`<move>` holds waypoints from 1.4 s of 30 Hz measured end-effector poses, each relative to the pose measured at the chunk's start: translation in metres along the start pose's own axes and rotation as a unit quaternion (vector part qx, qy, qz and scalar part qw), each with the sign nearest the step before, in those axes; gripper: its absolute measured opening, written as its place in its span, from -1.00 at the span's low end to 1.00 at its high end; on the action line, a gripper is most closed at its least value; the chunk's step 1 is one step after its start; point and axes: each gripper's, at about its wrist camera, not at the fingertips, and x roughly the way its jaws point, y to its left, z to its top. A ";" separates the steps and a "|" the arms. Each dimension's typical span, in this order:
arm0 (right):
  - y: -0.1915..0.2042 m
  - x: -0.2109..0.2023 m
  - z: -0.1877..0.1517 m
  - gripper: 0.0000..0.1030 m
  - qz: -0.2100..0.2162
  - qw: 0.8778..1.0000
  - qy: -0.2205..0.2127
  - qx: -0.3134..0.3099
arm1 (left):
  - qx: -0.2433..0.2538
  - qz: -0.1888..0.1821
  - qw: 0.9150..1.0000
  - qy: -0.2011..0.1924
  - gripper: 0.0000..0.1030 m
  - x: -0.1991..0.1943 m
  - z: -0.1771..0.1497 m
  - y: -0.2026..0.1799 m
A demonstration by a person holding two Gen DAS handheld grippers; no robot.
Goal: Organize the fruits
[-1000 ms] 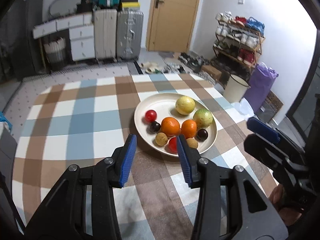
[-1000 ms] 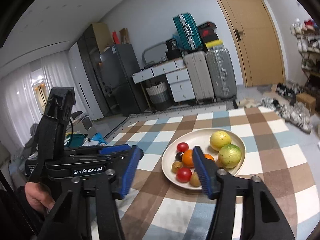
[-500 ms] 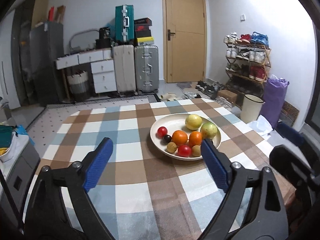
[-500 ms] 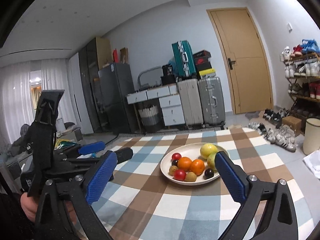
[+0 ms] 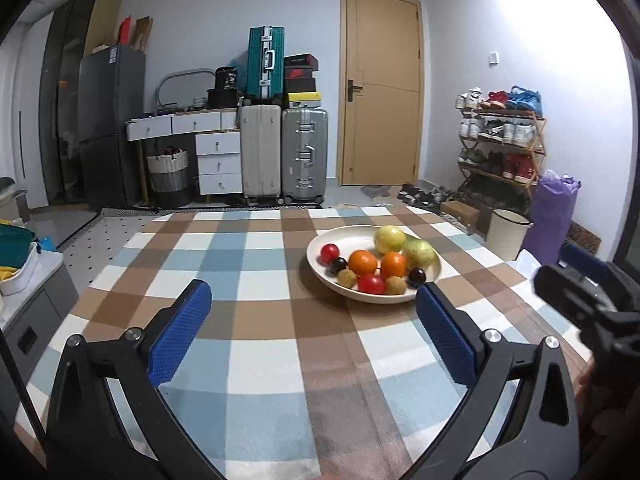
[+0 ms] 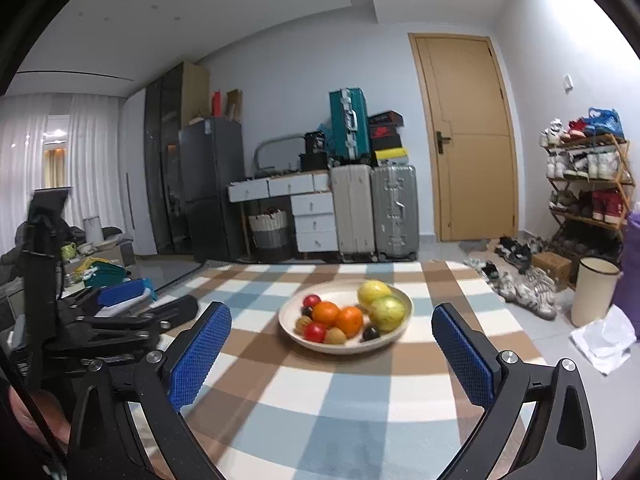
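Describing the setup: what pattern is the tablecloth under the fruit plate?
The tablecloth is checked in brown, blue and white, clearest in the left wrist view.

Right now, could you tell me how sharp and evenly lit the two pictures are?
Left wrist view: sharp on the plate, with the right-hand wall washed out. Right wrist view: the fruit is slightly blurred, and the curtains glow brightly. Both views bend straight lines and darken in the corners.

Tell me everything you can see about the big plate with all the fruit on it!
The plate is round, shallow and cream-coloured, smooth like ceramic or plastic. It sits flat on the checked tablecloth, towards the far side. Inside lie two oranges, a yellow fruit, a greenish one, two red ones, two dark ones and two small brown ones, bunched together. No gripper touches it.
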 end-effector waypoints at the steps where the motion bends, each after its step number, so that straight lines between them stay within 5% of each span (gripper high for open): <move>1: -0.002 0.002 -0.003 0.99 -0.003 1.000 0.005 0.002 | 0.003 0.003 1.000 -0.007 0.98 -0.002 -0.003 -0.002; 11: 0.003 0.015 -0.009 0.99 -0.040 0.998 0.048 -0.016 | -0.023 0.015 1.000 -0.005 0.98 0.009 -0.014 0.008; 42: 0.008 0.012 -0.011 0.99 -0.041 0.998 0.042 -0.036 | 0.008 0.020 0.999 -0.025 0.98 0.006 -0.014 -0.004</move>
